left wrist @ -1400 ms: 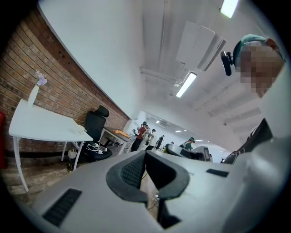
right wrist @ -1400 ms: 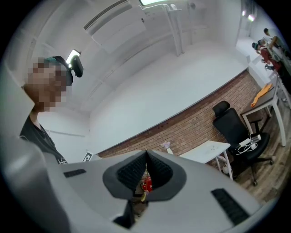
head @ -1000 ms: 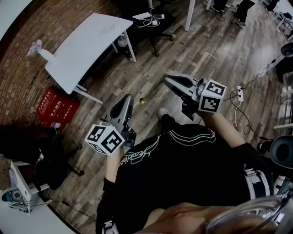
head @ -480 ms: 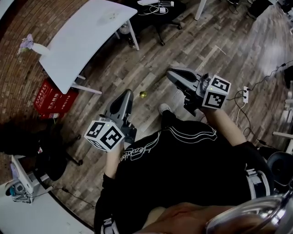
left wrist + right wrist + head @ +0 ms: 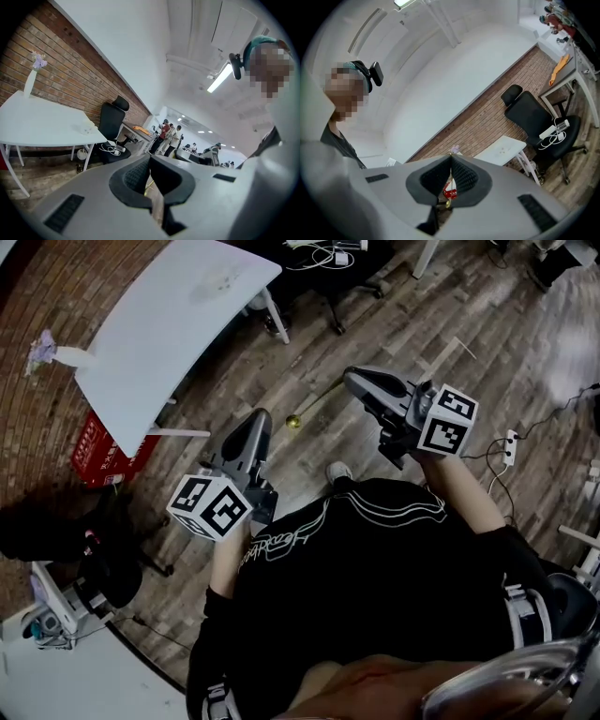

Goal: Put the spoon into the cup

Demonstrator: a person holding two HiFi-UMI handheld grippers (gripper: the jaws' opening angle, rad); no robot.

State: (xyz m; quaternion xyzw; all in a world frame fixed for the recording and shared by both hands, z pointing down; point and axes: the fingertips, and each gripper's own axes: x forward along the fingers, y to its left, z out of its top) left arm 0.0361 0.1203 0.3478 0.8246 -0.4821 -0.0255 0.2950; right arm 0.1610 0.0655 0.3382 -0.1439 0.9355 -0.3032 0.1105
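I see the jaws of my right gripper (image 5: 451, 157) clenched on the spoon (image 5: 447, 202), a thin golden one. In the head view the spoon sticks out from the tip of this gripper toward the left gripper (image 5: 257, 420). Its round bowl hangs over the wooden floor (image 5: 394, 324), near the left tip. The left jaws are pressed together with nothing between them. The 2 grippers do not touch. The white worktop (image 5: 169, 324) stands well apart.
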